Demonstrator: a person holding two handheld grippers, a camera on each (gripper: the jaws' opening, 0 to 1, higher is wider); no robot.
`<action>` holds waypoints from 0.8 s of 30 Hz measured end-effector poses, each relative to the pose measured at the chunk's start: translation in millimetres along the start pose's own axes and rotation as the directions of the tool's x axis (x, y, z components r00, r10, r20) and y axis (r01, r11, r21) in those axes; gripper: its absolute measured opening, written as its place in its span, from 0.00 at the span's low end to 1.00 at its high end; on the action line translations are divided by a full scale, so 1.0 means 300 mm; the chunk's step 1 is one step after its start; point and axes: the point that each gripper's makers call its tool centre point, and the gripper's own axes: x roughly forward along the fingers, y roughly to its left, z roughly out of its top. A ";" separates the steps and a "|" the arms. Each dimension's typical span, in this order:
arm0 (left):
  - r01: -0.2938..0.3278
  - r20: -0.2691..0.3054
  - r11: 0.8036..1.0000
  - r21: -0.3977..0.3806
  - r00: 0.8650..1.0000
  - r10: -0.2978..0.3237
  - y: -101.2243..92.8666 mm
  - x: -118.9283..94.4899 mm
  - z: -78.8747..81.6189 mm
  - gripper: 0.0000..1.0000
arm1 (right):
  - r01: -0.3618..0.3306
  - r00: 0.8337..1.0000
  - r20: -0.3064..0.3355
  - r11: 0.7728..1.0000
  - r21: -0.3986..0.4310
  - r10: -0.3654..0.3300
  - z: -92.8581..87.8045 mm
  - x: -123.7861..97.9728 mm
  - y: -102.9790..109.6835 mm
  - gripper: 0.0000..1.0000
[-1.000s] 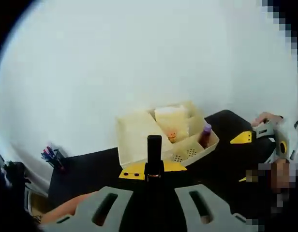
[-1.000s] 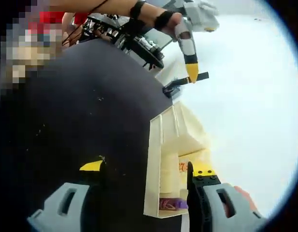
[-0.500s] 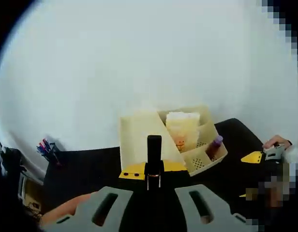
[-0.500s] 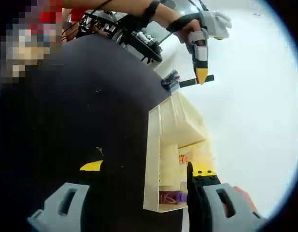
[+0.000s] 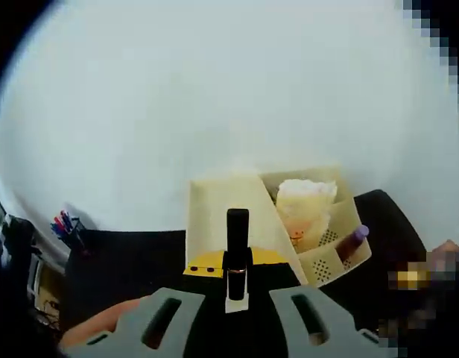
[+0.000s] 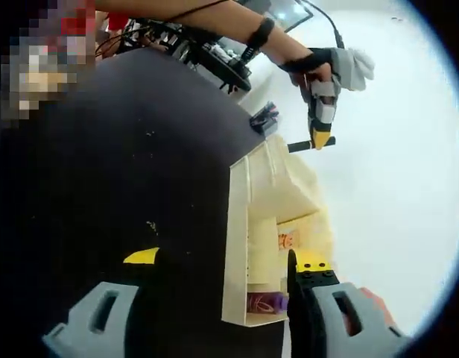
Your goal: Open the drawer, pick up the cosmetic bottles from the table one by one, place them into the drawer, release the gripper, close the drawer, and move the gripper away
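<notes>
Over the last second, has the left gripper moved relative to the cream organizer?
Yes. In the right gripper view the left gripper has travelled from beyond the organizer toward above it.

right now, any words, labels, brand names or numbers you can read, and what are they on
No text can be read.
Black bottle held in the left gripper: no label legible.
Cream drawer box: a small orange mark on the pale item inside, too blurred to tell whether it is print or a picture.
Purple bottle in the drawer: no lettering legible.
Pens at the table's edge: too small to read.
</notes>
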 end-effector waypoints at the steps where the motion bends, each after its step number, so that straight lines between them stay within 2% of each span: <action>1: -0.004 -0.006 1.000 -0.001 1.000 0.004 0.002 0.013 0.006 0.06 | -0.001 1.000 0.000 1.000 0.001 0.001 -0.001 0.000 0.001 0.63; 6: -0.015 -0.030 1.000 -0.014 0.999 0.015 -0.014 0.054 0.006 0.06 | -0.006 1.000 0.002 1.000 0.000 0.006 0.001 0.000 0.005 0.63; 8: -0.034 -0.047 0.999 -0.030 0.998 0.033 0.013 0.081 0.024 0.06 | -0.011 1.000 0.002 1.000 -0.002 0.011 0.003 0.001 0.007 0.63; 10: -0.049 -0.060 0.998 -0.045 0.997 0.046 0.019 0.089 0.015 0.06 | -0.013 1.000 0.002 1.000 -0.005 0.013 0.006 0.001 0.008 0.63; 16: -0.065 -0.072 0.996 -0.054 0.995 0.062 0.032 0.116 0.014 0.06 | -0.014 1.000 0.010 1.000 -0.004 0.014 0.013 -0.006 0.010 0.63; 20: -0.076 -0.073 0.995 -0.060 0.995 0.072 0.047 0.141 0.033 0.06 | -0.017 1.000 0.010 1.000 -0.005 0.017 0.013 -0.005 0.012 0.63; 24: -0.092 -0.067 0.994 -0.056 0.994 0.089 0.032 0.145 0.018 0.06 | -0.023 1.000 0.009 1.000 -0.006 0.023 0.012 0.003 0.011 0.62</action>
